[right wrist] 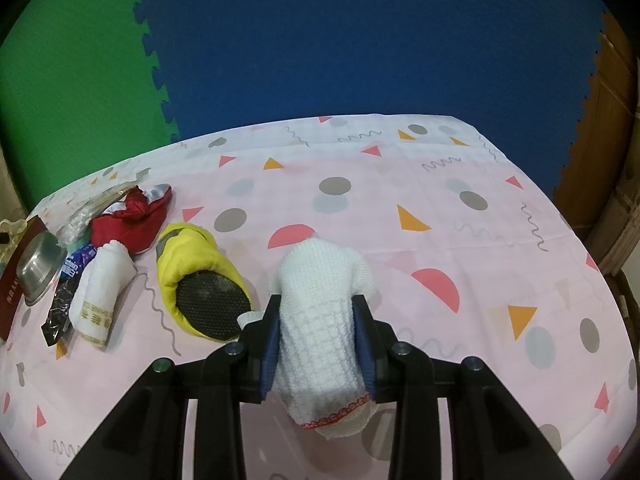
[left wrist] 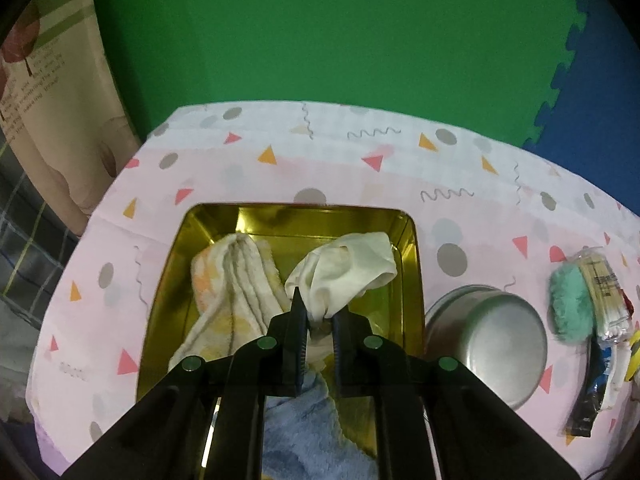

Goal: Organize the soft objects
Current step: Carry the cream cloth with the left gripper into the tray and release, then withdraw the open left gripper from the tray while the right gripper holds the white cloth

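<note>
Left claw (left wrist: 316, 312) hangs over the gold tin (left wrist: 414, 264), fingers nearly together and pinching the bunched neck of a cream cloth (left wrist: 348, 266); the cloth fans out ahead of the tips and drapes toward the tin's far right corner, already inside the walls. Its long axis runs away from the claw, up and right in the left wrist view. So the relation that matters: cloth is directly under and ahead of the left claw, over the tin, with release probably all that is left for this piece. A yellow-striped towel (left wrist: 232, 280) lies in the tin's left half, just beside the cream cloth, and a blue towel (left wrist: 308, 428) sits at the near end below the claw.

Right claw (right wrist: 316, 308) is well apart on the pink surface (right wrist: 440, 220), part open, straddling a white knit sock (right wrist: 324, 308); both pads appear to touch its sides, so I read it as held. The sock's long axis runs along the fingers, toe end past the tips. A yellow slipper (right wrist: 188, 256) lies just left of it, sole up. The tin lies to that claw's left, out of its view, so the left hand is nearer.
</note>
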Motion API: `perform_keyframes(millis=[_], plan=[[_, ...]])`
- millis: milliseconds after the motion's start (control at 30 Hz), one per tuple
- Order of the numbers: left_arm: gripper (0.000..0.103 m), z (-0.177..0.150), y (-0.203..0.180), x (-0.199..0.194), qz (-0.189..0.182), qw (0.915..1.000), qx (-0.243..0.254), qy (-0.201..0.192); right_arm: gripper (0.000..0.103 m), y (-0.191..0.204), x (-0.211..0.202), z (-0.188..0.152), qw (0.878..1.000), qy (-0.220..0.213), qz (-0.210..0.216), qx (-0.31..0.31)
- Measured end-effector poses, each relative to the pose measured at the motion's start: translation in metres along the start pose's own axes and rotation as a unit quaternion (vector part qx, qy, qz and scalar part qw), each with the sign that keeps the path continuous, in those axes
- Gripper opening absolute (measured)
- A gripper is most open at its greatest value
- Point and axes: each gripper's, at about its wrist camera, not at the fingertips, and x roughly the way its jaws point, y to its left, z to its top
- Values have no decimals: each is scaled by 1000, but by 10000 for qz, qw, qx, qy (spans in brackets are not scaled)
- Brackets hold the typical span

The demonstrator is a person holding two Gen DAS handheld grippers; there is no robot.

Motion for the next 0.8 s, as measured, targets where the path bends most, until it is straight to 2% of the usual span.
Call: perform_keyframes(millis=[233, 300, 367, 467, 733, 800], plan=[[15, -2, 3, 12, -23, 10000, -26, 91, 35, 1, 1, 0, 10000, 21, -34, -19], [19, -4, 3, 12, -93, 9999, -34, 93, 35, 1, 1, 0, 10000, 26, -38, -30], [29, -5, 3, 9, -130, 9999, 7, 64, 35, 2, 1, 0, 10000, 38, -57, -44], [39, -6, 1, 3, -165, 9998, 80, -8, 35, 2, 2, 0, 9999, 57, -80, -63], [43, -13, 4, -28, -273, 9993, -5, -269, 35, 3, 2, 1, 9999, 66, -120, -99], [51, -18, 5, -40, -243, 9990, -32, -383, 35, 3, 2, 1, 9999, 66, -117, -100]])
